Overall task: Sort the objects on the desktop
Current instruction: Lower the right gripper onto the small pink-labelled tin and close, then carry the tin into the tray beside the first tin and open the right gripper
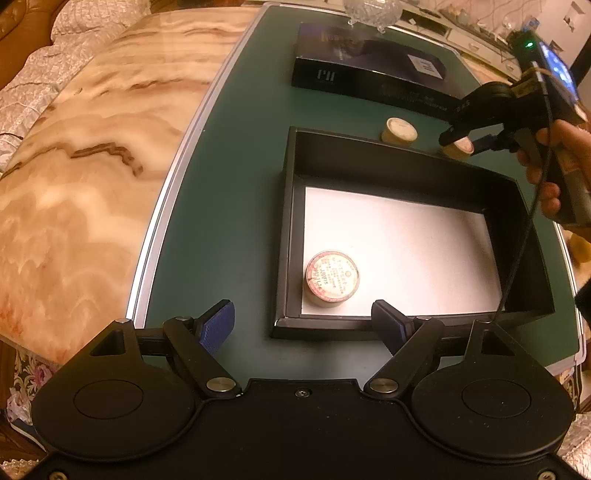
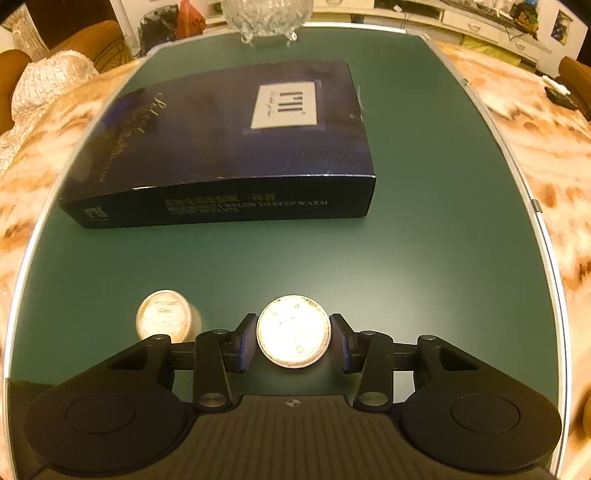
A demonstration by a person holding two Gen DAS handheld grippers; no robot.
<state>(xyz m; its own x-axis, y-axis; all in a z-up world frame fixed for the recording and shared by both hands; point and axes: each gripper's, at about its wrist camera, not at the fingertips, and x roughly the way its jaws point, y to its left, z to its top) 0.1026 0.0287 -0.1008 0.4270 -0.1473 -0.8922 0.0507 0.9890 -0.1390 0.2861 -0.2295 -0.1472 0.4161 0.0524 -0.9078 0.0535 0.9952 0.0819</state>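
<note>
Left gripper (image 1: 303,325): nearest to the camera in the left wrist view; its fingers are spread wide apart and hold nothing. It hangs at the near edge of the tray.
Tray (image 1: 406,162): a black tray with a white floor, on the green mat (image 1: 229,206), right of the mat's left edge.
Pot in tray (image 1: 331,277): one small round pot with a red-rimmed label sits in the near left corner of the tray floor. I judge this part of the sorting as done.
Right gripper (image 2: 293,341): its two blue pads stand on the left and right sides of a round pot (image 2: 293,331) with a pale lid. The pads look touching the pot or just beside it; I cannot tell if they already press it, and I cannot tell if the pot is lifted from the mat.
Second loose pot (image 2: 164,319): it stands on the mat just left of the right gripper, nothing touches it.
Dark box (image 2: 221,147): a long dark blue box lies on the far side of the mat, well apart from the pots.
Glass bowl (image 2: 266,14): at the far edge, behind the dark box.
Progress: as I judge, one pot of three is sorted, one is being taken, one waits.
Left to do: bring the two outer pots into the tray.
</note>
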